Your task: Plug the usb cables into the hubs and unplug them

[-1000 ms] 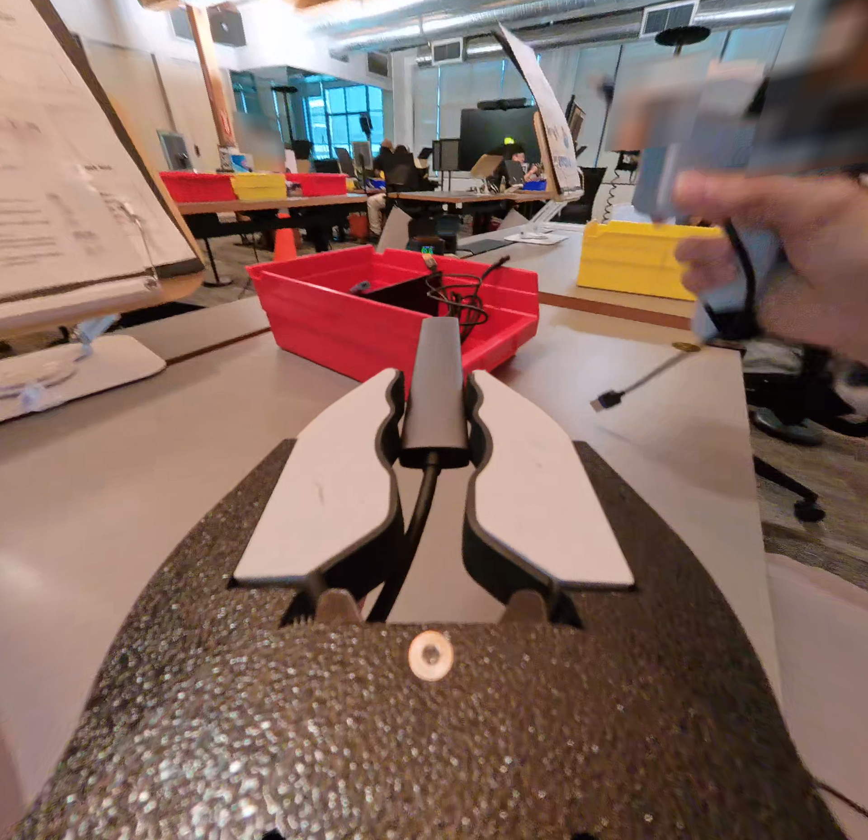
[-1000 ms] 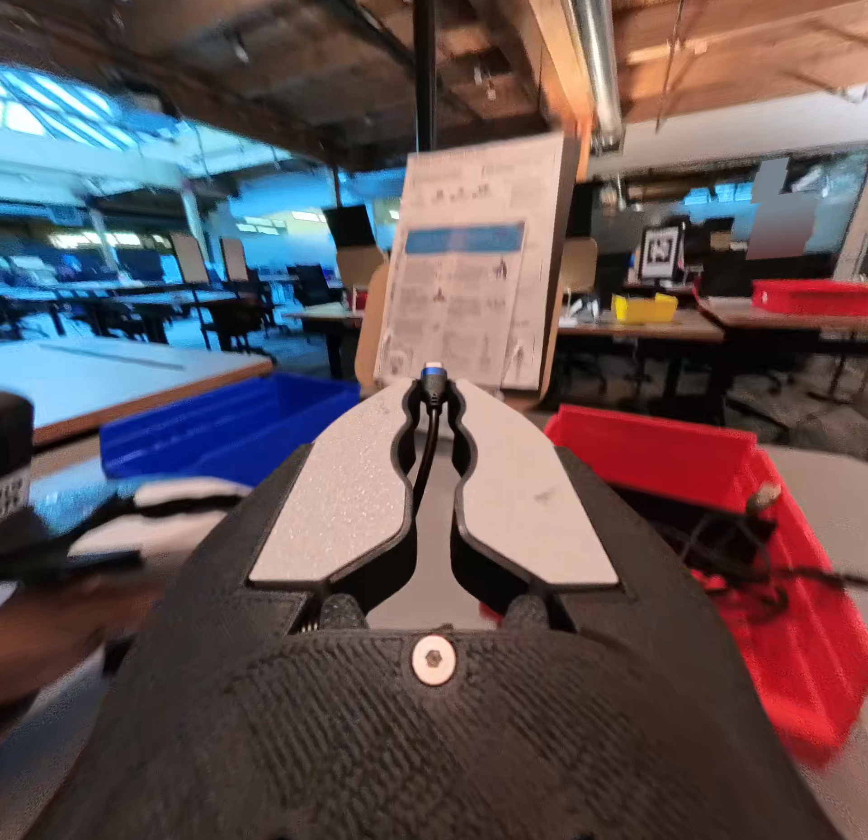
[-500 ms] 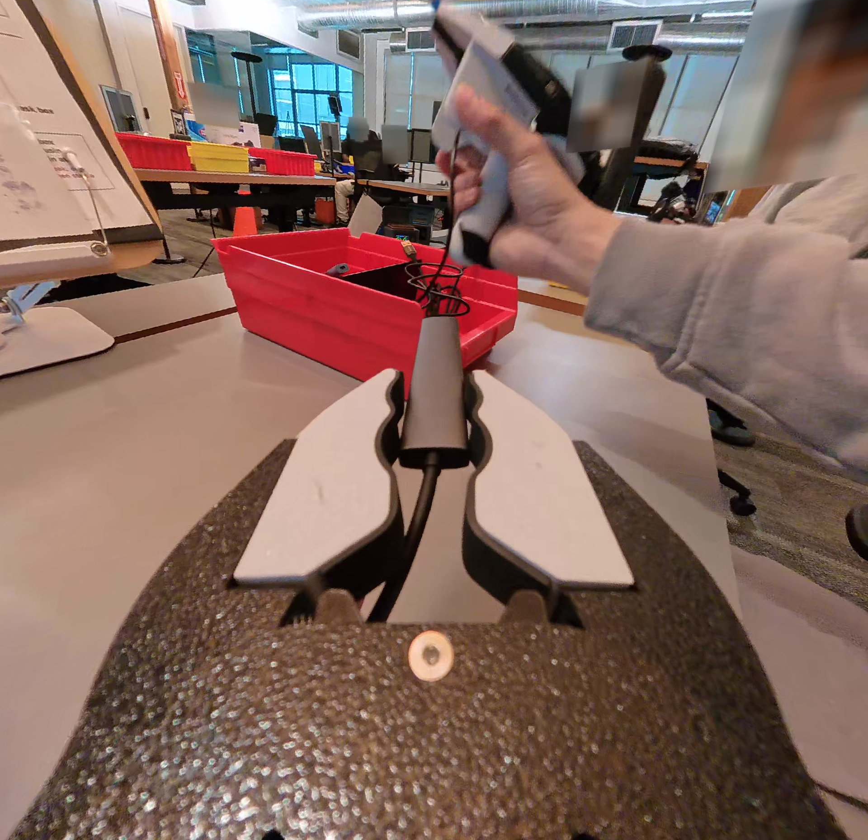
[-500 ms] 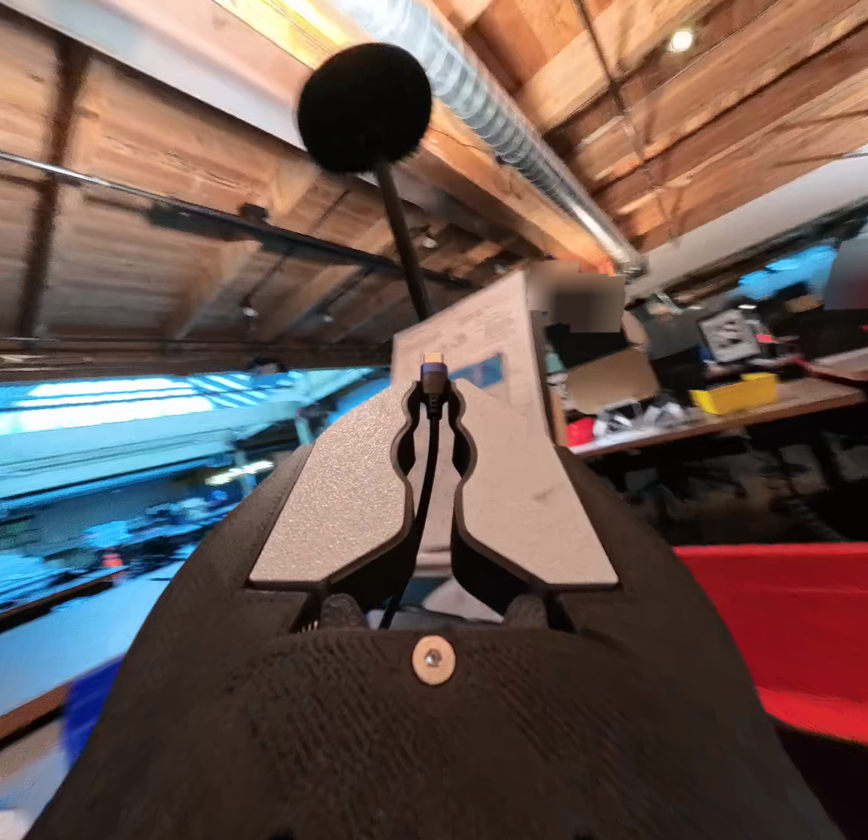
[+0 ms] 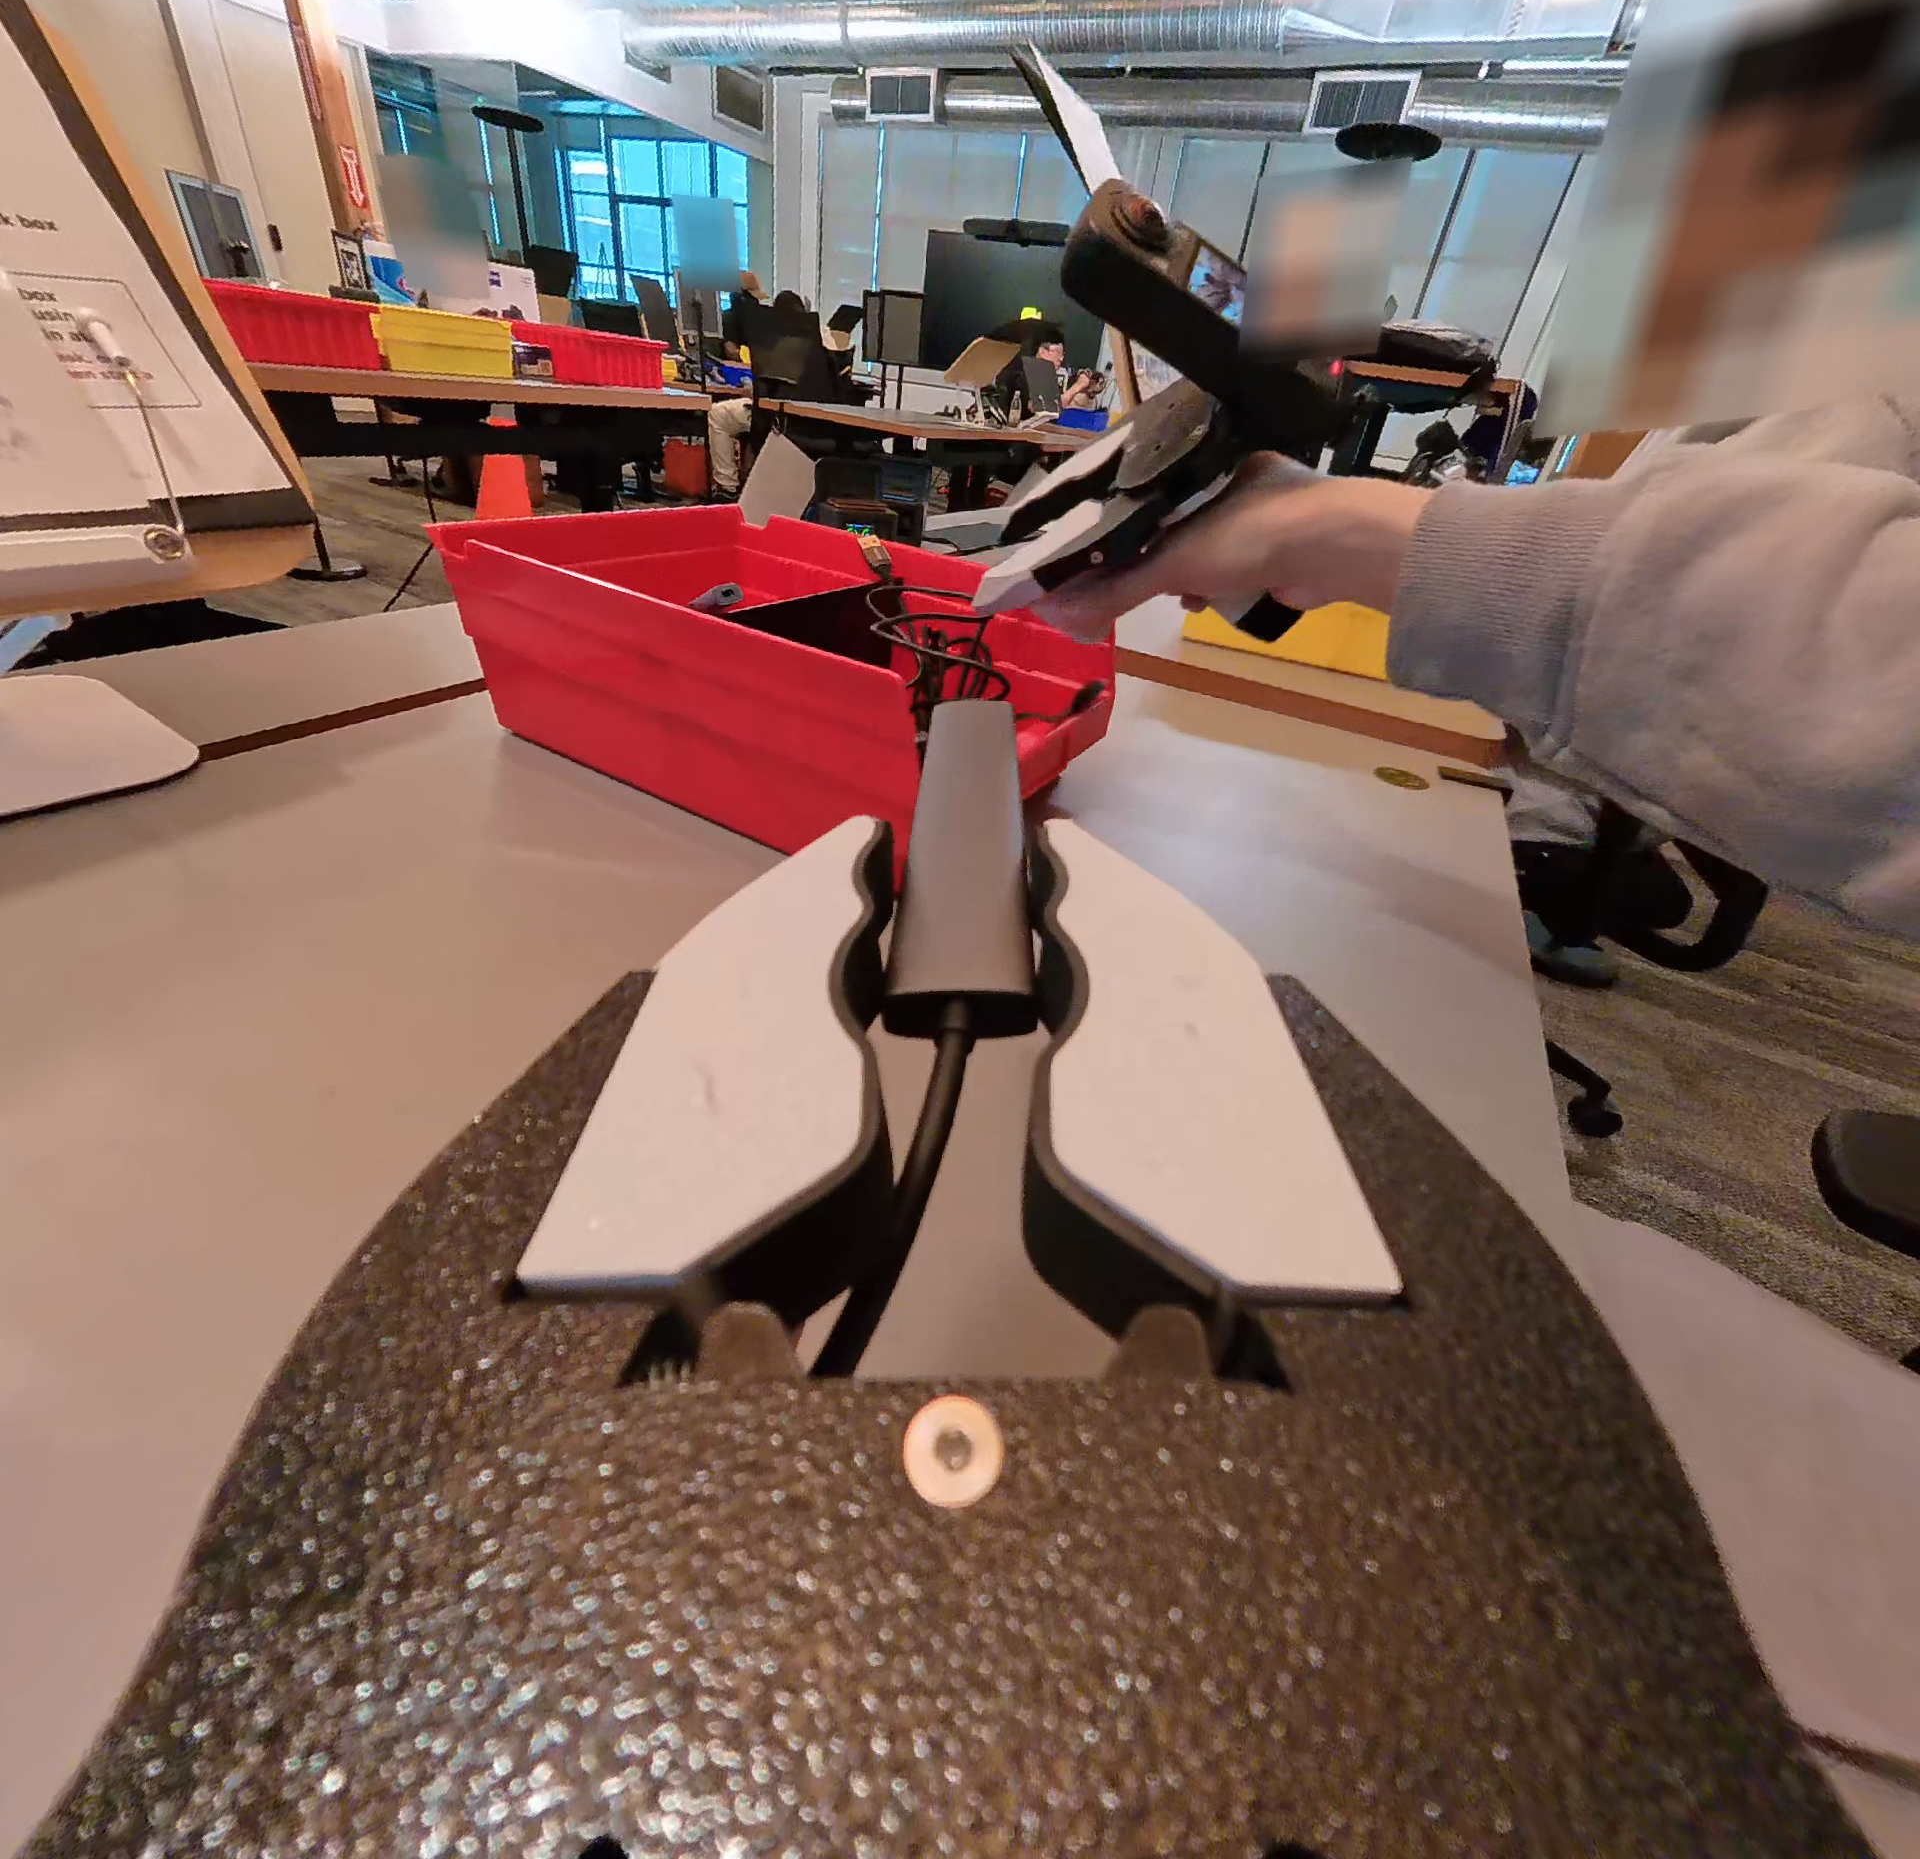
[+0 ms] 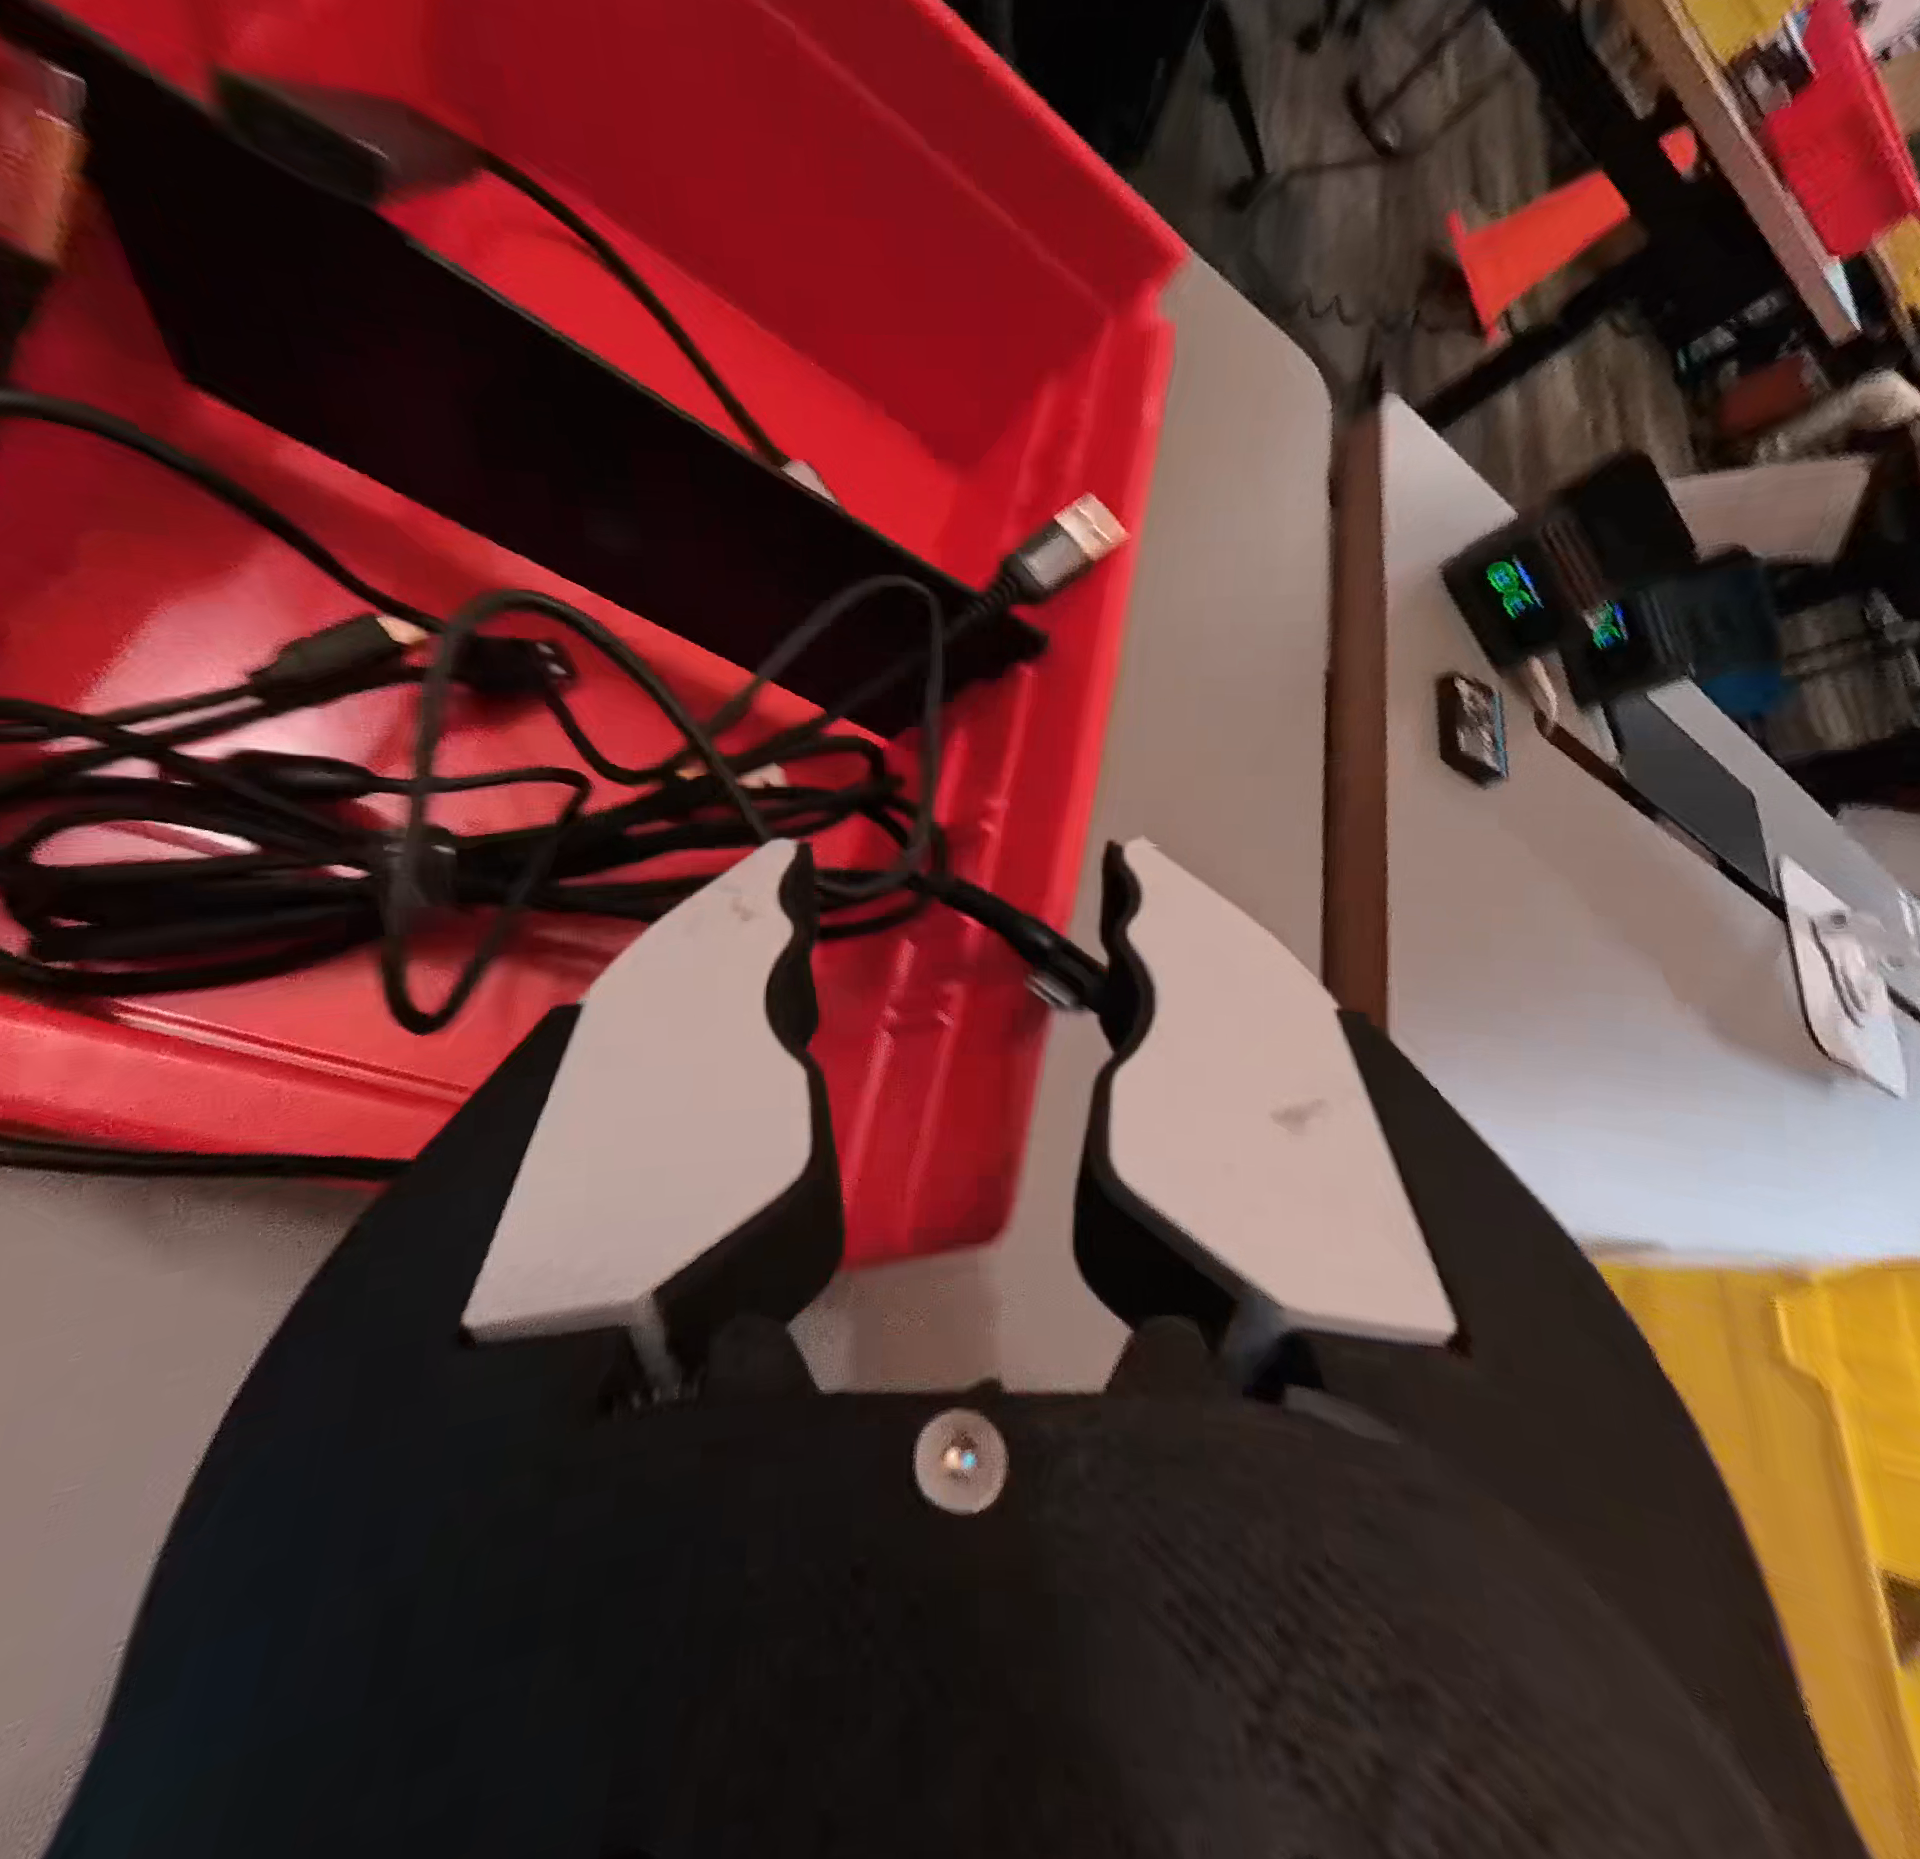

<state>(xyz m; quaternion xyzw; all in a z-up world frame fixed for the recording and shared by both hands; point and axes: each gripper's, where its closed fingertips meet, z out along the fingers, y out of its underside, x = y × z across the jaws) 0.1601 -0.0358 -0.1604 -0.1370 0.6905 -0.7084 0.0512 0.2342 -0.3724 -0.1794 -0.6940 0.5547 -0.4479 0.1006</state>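
Note:
My left gripper (image 5: 961, 833) is shut on a slim grey USB hub (image 5: 966, 874) and holds it above the table, pointing at the red bin (image 5: 675, 687). The hub's black lead runs back between the fingers. My right gripper (image 6: 956, 859) is open and empty over the red bin (image 6: 831, 147); it also shows in the left wrist view (image 5: 1091, 531), held by a hand. A black cable plug (image 6: 1049, 962) lies across the bin's rim, beside the right finger. A tangle of black cables (image 6: 416, 791) fills the near compartment. Another hub (image 6: 332, 136) lies beyond the black divider (image 6: 520, 427).
A braided cable plug (image 6: 1060, 547) sticks up over the bin's rim. A yellow bin (image 5: 1299, 635) stands behind the red one, also in the right wrist view (image 6: 1766, 1446). A paper stand (image 5: 104, 407) is at the left. Small devices with green displays (image 6: 1527, 604) sit on the table. One gripper's finger ends stand about 35 centimeters off the other's.
My right gripper swung from pointing upward down over the red bin, opened, and let go of the cable plug. My left gripper kept its hold on the hub.

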